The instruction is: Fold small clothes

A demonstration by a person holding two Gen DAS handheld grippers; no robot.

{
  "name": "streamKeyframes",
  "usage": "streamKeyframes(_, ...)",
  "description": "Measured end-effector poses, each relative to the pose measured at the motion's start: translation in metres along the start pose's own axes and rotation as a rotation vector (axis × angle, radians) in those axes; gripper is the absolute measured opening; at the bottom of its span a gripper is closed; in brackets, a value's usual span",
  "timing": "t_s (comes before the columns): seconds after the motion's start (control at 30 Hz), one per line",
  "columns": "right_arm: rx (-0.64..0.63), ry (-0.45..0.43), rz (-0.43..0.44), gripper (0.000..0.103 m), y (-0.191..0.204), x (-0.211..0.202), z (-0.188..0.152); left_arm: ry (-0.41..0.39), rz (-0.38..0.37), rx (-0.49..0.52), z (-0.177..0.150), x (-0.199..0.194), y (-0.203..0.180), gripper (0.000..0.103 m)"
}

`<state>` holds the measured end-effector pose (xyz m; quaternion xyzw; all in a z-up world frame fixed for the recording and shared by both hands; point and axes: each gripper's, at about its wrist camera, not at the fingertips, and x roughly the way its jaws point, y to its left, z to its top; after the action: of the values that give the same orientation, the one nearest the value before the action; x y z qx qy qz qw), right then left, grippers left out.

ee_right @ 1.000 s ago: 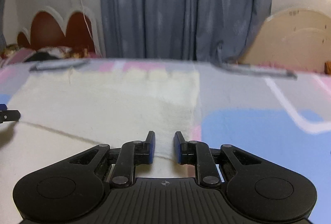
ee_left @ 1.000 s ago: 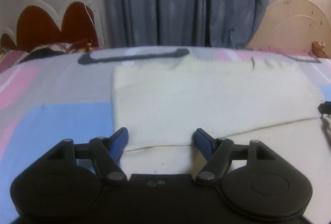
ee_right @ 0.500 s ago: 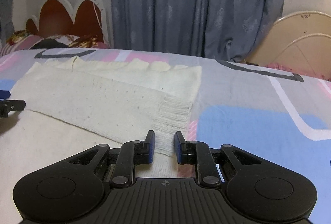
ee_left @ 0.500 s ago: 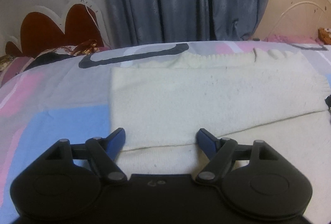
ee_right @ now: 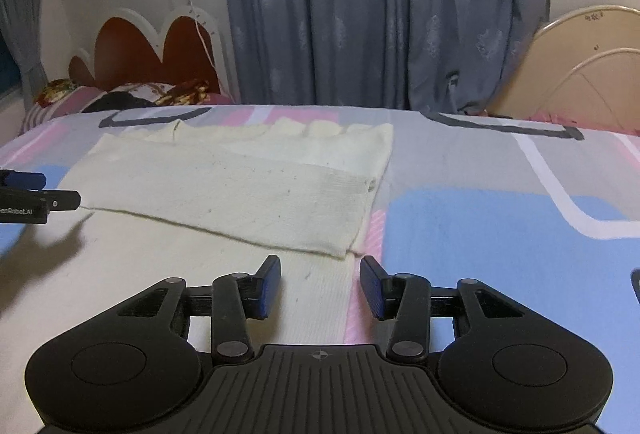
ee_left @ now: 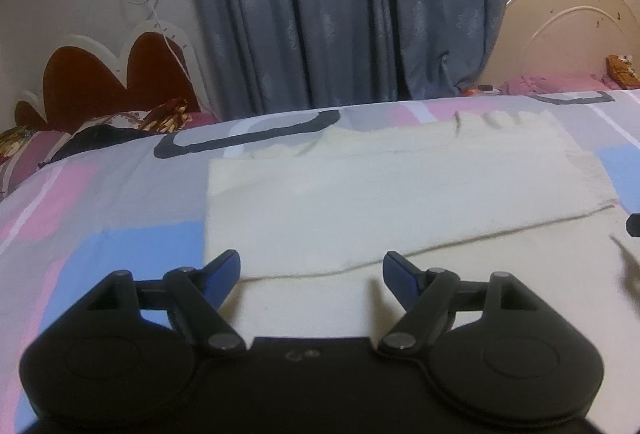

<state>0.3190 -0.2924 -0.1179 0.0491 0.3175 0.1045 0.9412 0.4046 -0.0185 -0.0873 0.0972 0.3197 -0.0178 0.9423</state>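
Note:
A cream knitted garment (ee_left: 380, 201) lies flat on the bed, with a folded flap laid across its far part; it also shows in the right wrist view (ee_right: 224, 193). My left gripper (ee_left: 312, 274) is open and empty, just above the garment's near left part, at the flap's edge. My right gripper (ee_right: 320, 286) is open and empty, over the garment's right edge near the flap's ribbed corner (ee_right: 352, 218). The left gripper's tip (ee_right: 28, 193) shows at the far left of the right wrist view.
The bed cover (ee_right: 480, 226) has pink, blue and grey patches. Grey curtains (ee_left: 352, 5) hang behind the bed. A red and white headboard (ee_left: 104, 81) with pillows stands at the back left. A cream headboard (ee_left: 568, 41) stands at the back right.
My right gripper has opened and let go of the flap's ribbed corner, which now lies on the garment. Both grippers have pulled back slightly. The left stays open.

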Motion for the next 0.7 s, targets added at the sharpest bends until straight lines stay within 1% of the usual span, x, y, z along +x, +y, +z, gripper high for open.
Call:
streamKeyframes(0.23,-0.008,-0.010,-0.018,0.045,0.014,-0.019,-0.010,-0.006,-0.023,0.000,-0.014,-0.016,0.000,0.079)
streamKeyframes(0.33,-0.015,-0.043,-0.029,0.044,0.017,-0.019,-0.008,-0.012,-0.037,0.002,-0.015,-0.012,0.002,0.079)
streamKeyframes(0.37,-0.014,-0.052,-0.038,0.041,0.017,-0.015,-0.006,-0.022,-0.036,0.015,-0.012,-0.009,0.001,0.079)
streamKeyframes(0.4,-0.011,-0.056,-0.045,0.034,0.018,-0.009,-0.001,-0.036,-0.024,0.032,-0.008,-0.004,0.001,0.079)
streamKeyframes(0.5,-0.008,-0.063,-0.049,0.028,0.017,0.015,0.015,-0.050,-0.010,0.022,0.007,0.016,0.007,0.079)
streamKeyframes(0.6,-0.039,-0.080,-0.039,0.025,0.019,0.041,0.029,-0.056,-0.008,0.010,0.020,0.037,0.010,0.079)
streamKeyframes(0.67,-0.052,-0.082,-0.049,0.025,0.017,0.061,0.035,-0.037,-0.010,0.018,0.023,0.052,0.010,0.080)
streamKeyframes(0.7,-0.060,-0.065,-0.076,0.021,0.014,0.072,0.037,0.001,-0.009,0.025,0.021,0.062,0.010,0.081)
